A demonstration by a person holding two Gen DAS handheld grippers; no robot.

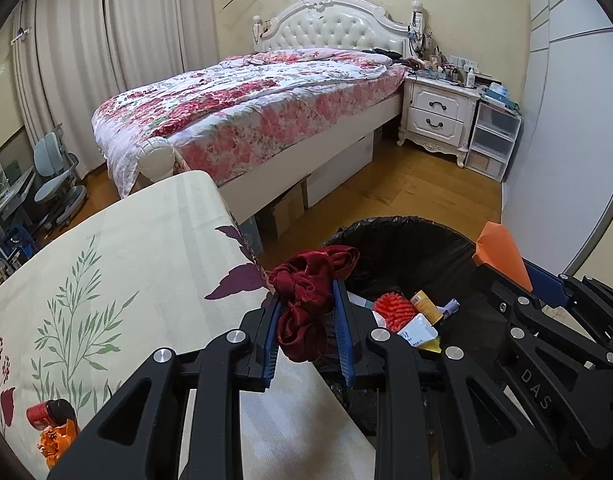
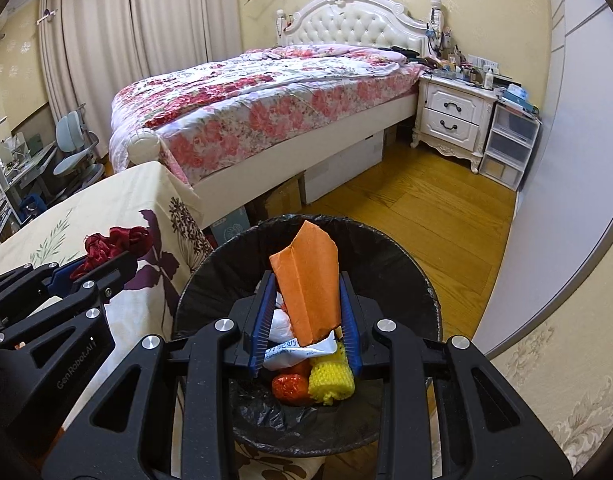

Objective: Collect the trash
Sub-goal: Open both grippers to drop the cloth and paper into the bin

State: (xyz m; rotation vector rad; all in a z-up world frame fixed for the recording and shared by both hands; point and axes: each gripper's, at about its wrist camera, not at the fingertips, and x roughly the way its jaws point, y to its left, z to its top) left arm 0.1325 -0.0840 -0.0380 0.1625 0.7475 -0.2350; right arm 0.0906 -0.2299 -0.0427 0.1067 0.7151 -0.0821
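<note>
Two gripper (image 2: 62, 276) labels, "GenRobot.AI", "DAS"

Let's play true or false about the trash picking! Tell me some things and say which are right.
1. The right hand-held gripper holds an orange folded paper. True.
2. The left hand-held gripper is empty. False: it is shut on a dark red cloth bundle.
3. The trash bin has a black bag inside. True.
4. The bin has nothing in it. False: a yellow mesh piece and other trash lie inside.
5. The orange paper is above the bin. True.
</note>
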